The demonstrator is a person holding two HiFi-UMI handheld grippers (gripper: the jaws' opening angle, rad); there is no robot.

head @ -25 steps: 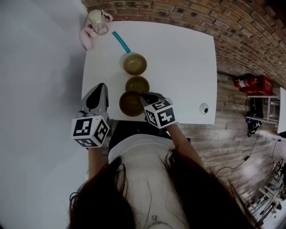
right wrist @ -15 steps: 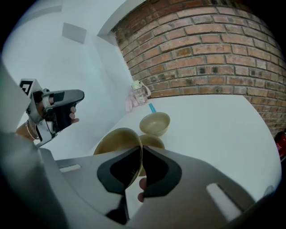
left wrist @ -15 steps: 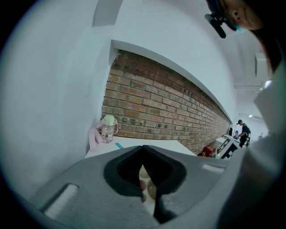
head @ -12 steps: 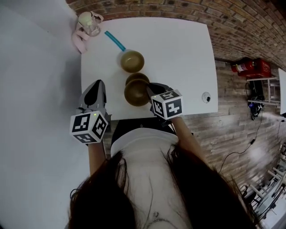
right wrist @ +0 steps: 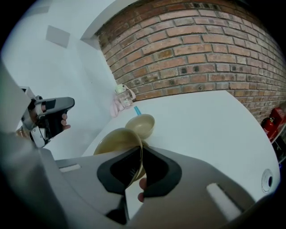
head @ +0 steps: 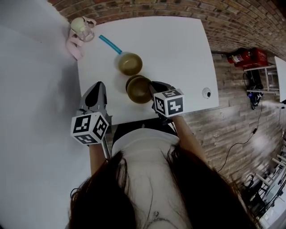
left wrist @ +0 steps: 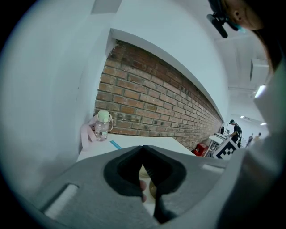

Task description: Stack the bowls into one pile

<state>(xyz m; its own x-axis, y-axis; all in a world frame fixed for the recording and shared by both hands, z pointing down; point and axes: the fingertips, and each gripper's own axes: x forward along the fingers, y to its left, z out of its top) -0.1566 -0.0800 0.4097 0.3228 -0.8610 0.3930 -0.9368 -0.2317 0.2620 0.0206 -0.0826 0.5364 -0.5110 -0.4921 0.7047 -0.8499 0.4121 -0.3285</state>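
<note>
- Near the table (head: pixel 178 53) front edge, right gripper (head: pixel 152 87) clamps a tilted bowl (head: pixel 139 91) by its rim over a second bowl (head: pixel 130 79), probably for nesting.
- Left gripper (head: pixel 94 96) waits beside the left edge, jaws together, empty.

Brick wall (head: pixel 232 18), white table (head: pixel 178 58) — wood-plank floor (head: pixel 232 129)

It looks like a lab or studio workspace: a plain white worktop (head: pixel 178 53) against an exposed brick wall (head: pixel 147 8), a wood-plank floor (head: pixel 232 120), red fire extinguishers (head: pixel 243 57) beside a rack, and a person (left wrist: pixel 234 129) at distant benches under strip lighting.
</note>
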